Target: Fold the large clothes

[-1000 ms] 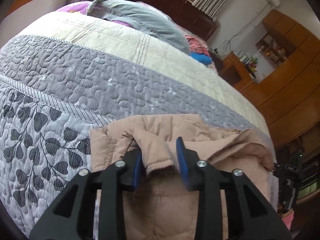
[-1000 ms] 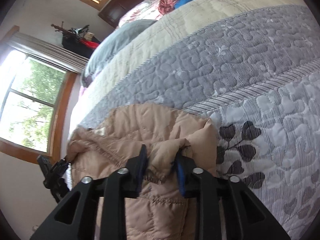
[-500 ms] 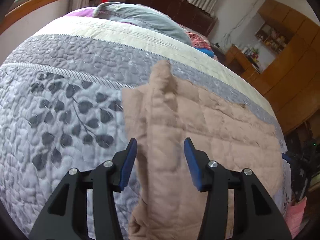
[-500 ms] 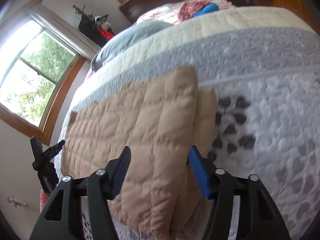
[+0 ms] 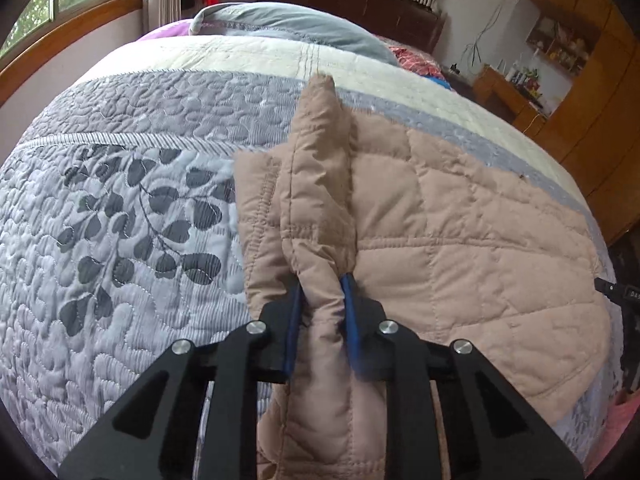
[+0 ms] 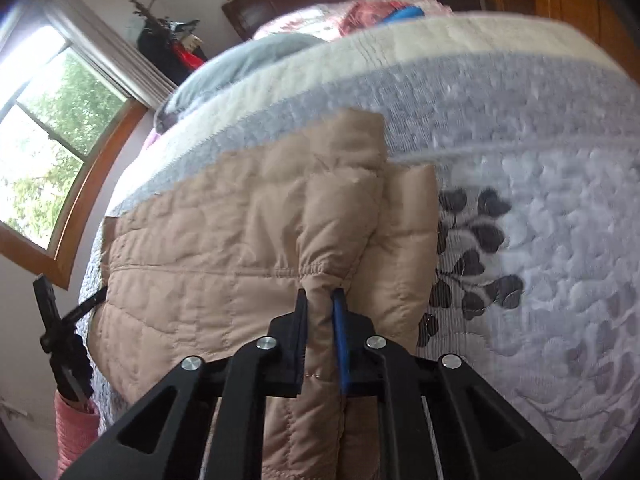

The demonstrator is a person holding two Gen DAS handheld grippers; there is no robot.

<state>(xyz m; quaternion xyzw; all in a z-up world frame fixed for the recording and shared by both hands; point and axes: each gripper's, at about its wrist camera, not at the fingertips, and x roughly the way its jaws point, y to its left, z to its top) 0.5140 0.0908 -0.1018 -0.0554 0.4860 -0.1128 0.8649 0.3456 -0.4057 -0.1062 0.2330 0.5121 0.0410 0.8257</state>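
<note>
Each tool, left and right, having just closed, pinches a ridge of the tan quilted jacket at lower centre, the rest spread above on the bed.

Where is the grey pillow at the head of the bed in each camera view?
Left wrist view: the grey pillow lies at top centre, beyond the cream band of the quilt.
Right wrist view: it lies upper left of centre, blurred, beside the window.
Shared landmark: the tan quilted jacket, low in the middle of both.

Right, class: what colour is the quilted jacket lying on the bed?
Light tan, a pinkish beige, on the quilted jacket; the left wrist view shows it best.
</note>
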